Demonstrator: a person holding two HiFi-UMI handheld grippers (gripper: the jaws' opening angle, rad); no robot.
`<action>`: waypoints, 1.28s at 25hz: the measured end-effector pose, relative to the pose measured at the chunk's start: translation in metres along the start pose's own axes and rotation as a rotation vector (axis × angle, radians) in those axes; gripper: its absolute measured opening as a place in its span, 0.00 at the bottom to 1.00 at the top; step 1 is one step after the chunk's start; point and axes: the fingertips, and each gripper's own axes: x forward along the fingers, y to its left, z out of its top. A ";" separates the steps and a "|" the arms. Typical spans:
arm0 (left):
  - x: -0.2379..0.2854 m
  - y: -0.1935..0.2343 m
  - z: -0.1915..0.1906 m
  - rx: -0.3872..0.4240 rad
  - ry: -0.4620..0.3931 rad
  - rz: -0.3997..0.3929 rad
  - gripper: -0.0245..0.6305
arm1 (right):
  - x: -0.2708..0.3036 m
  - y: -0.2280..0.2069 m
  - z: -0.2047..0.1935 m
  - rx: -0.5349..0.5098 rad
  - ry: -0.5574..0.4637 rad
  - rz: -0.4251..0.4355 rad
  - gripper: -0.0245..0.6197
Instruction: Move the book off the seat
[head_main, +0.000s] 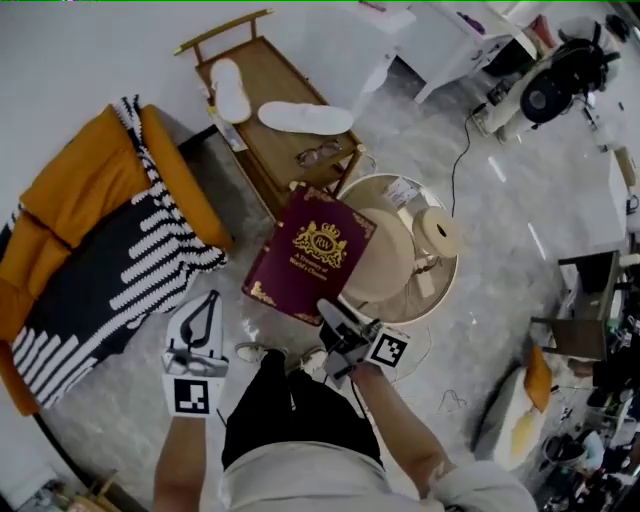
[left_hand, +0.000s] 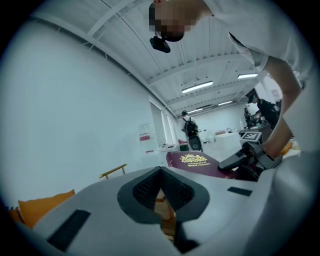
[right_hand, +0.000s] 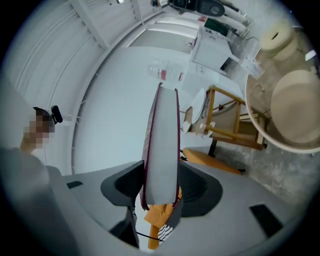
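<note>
Maroon hardcover book (head_main: 308, 255) is hanging clear of the orange cushioned seat (head_main: 60, 230).
Right gripper (head_main: 333, 318) is clamping its lower edge; left gripper (head_main: 208, 303) is hovering closed and empty; only the set-down is pending.

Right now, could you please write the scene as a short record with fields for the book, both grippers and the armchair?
book: maroon, gold crest, held in the air, clear of the armchair
right gripper: shut on book, at its lower edge
left gripper: jaws together, empty
armchair: orange, striped blanket on it, no book
wooden bench: slippers and glasses on top
</note>
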 end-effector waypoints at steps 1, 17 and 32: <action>0.008 -0.020 0.010 0.024 0.002 -0.038 0.06 | -0.021 -0.003 0.010 0.005 -0.031 -0.012 0.39; 0.083 -0.230 0.082 0.208 -0.061 -0.379 0.06 | -0.212 -0.048 0.068 0.041 -0.262 -0.123 0.39; 0.181 -0.311 0.095 0.311 -0.135 -0.715 0.06 | -0.252 -0.086 0.126 0.063 -0.456 -0.270 0.39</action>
